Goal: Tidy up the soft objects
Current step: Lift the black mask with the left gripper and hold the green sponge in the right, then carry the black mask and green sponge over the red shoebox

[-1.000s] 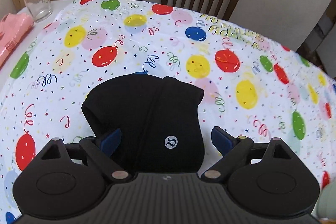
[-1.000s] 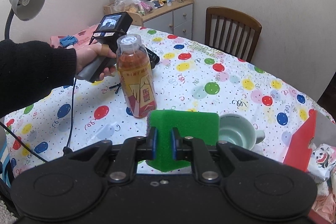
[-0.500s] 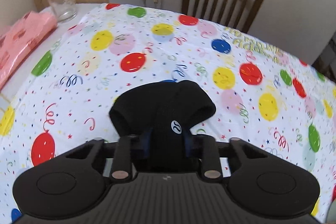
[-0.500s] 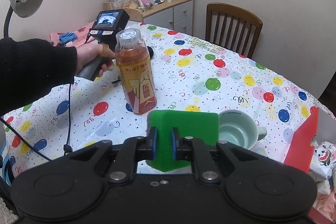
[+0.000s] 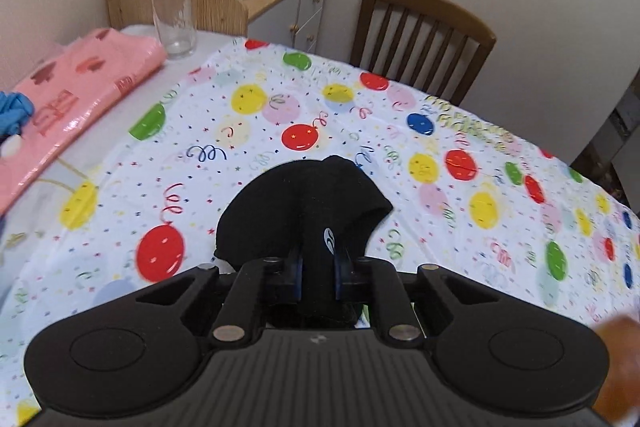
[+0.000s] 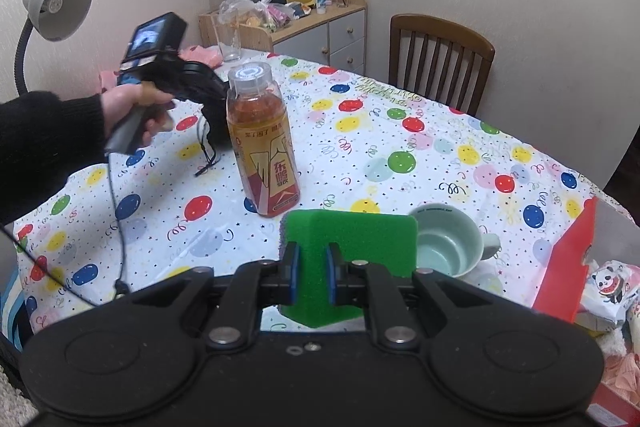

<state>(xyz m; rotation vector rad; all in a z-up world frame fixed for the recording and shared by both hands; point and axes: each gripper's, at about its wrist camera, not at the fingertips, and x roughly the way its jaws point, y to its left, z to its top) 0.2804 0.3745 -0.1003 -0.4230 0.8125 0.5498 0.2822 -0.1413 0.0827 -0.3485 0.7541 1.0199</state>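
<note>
The left gripper is closing, its blue pads already pinching a fold of the black cloth, a soft knitted piece with a small white logo facing the camera. The cloth bunches up ahead of the fingers and hangs over the balloon-print tablecloth; from this view it is not clear whether its far end touches the table. Over on the other side, the right gripper is clamped on the green sponge, jaws drawn close with the foam squeezed between the pads, the block held upright above the table's near edge. Just beyond the sponge, to the right, sits a pale green mug, open side up, and to the left stands the orange drink bottle, upright with its cap on. From the right wrist view the person's left hand, in a black sleeve, grips the handle of the left device, held above the table behind the bottle. At the far left edge of the table lies a pink bag, with a clear glass standing next to it, and a wooden chair is at the far side.
</note>
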